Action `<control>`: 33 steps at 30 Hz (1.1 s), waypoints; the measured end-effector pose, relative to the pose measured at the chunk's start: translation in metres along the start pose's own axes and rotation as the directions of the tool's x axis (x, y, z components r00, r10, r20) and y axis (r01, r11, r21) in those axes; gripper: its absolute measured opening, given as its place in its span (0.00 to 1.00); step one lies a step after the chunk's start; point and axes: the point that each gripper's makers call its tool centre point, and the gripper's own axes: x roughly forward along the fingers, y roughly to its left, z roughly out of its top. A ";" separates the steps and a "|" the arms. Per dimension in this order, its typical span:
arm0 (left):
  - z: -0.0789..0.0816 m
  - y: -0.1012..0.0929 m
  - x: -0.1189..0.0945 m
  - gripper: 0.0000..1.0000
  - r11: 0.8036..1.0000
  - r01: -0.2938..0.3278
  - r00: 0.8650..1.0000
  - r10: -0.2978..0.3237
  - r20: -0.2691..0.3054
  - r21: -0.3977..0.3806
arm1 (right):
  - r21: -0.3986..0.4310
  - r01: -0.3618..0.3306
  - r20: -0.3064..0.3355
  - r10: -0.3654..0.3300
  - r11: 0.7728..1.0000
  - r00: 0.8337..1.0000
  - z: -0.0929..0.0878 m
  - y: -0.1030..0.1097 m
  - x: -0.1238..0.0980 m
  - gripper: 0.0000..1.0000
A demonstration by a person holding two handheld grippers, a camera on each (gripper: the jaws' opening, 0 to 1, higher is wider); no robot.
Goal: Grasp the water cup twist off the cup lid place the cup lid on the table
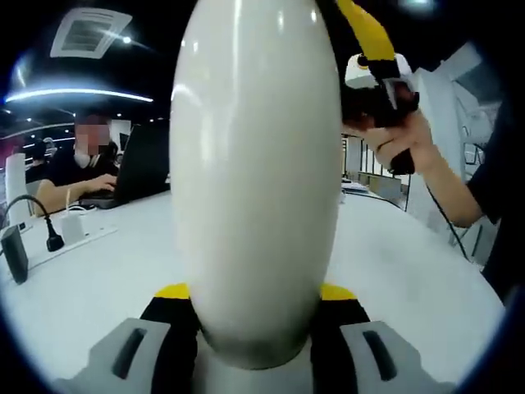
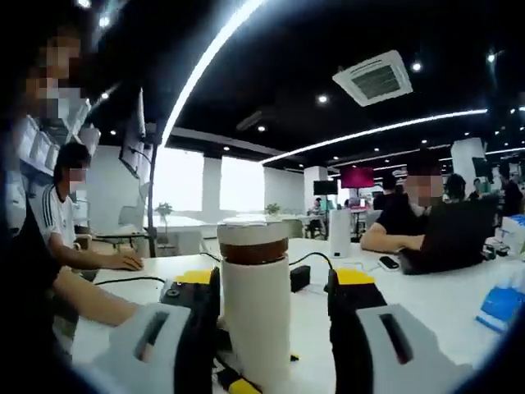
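Note:
A tall white water cup [image 1: 254, 164] stands between the yellow-tipped jaws of my left gripper [image 1: 254, 291], which is shut on its lower body above the white table [image 1: 394, 271]. In the right gripper view the same cup [image 2: 256, 320] shows a brown band and a white lid [image 2: 253, 232] on top. My right gripper [image 2: 275, 275] is open, with one jaw on each side of the cup just below the band; a gap shows at the right jaw. In the left gripper view a hand holds the right gripper [image 1: 373, 70] beside the cup's upper part.
A person works at a black laptop [image 1: 143, 164] across the table, near a power strip [image 1: 70, 238] and a cable. In the right gripper view there is another laptop [image 2: 447, 234], a blue box [image 2: 500, 304], a small black box [image 2: 300, 277] and a seated person's arm [image 2: 90, 254].

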 end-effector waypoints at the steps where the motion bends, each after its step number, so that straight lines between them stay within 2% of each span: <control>1: 0.001 0.000 -0.001 0.55 1.000 -0.001 1.000 0.001 0.002 0.000 | -0.002 0.008 0.003 -0.008 1.000 1.000 0.003 0.003 -0.003 0.51; 6: 0.003 0.000 -0.002 0.55 1.000 -0.009 1.000 0.009 0.005 -0.001 | -0.076 0.093 0.014 -0.092 0.993 0.996 0.020 0.020 -0.007 0.52; 9: 0.003 0.001 -0.003 0.55 1.000 -0.014 1.000 0.014 0.006 -0.002 | -0.126 0.149 0.016 -0.148 0.981 0.989 0.023 0.027 0.001 0.52; 13: 0.004 0.001 -0.006 0.54 1.000 -0.019 1.000 0.019 0.008 -0.003 | -0.156 0.175 0.030 -0.172 0.972 0.985 0.025 0.037 0.020 0.52; 16: 0.005 0.000 -0.007 0.54 1.000 -0.021 1.000 0.021 0.008 -0.003 | -0.217 0.210 0.030 -0.208 0.953 0.978 0.026 0.034 0.032 0.52; 20: 0.005 0.001 -0.010 0.54 1.000 -0.020 1.000 0.020 0.008 -0.003 | -0.212 0.236 0.050 -0.230 0.948 0.972 0.029 0.027 0.040 0.52; 22: 0.006 0.002 -0.010 0.54 1.000 -0.019 1.000 0.019 0.008 -0.003 | -0.203 0.243 0.041 -0.239 0.949 0.970 0.026 0.021 0.045 0.51; 26: 0.006 0.002 -0.011 0.54 1.000 -0.018 1.000 0.018 0.008 -0.002 | -0.173 0.209 0.019 -0.209 0.963 0.978 0.021 0.019 0.050 0.47; 29: 0.006 0.002 -0.012 0.54 1.000 -0.016 1.000 0.016 0.008 -0.001 | -0.181 0.191 0.024 -0.190 0.965 0.982 0.022 0.019 0.050 0.46; 32: 0.007 0.002 -0.012 0.54 1.000 -0.014 1.000 0.014 0.009 -0.001 | -0.143 0.110 0.013 -0.109 0.984 0.994 0.018 0.023 0.050 0.46; 33: 0.006 0.001 -0.013 0.54 1.000 -0.012 1.000 0.012 0.008 -0.002 | -0.128 0.090 0.026 -0.087 0.988 0.996 0.020 0.023 0.049 0.46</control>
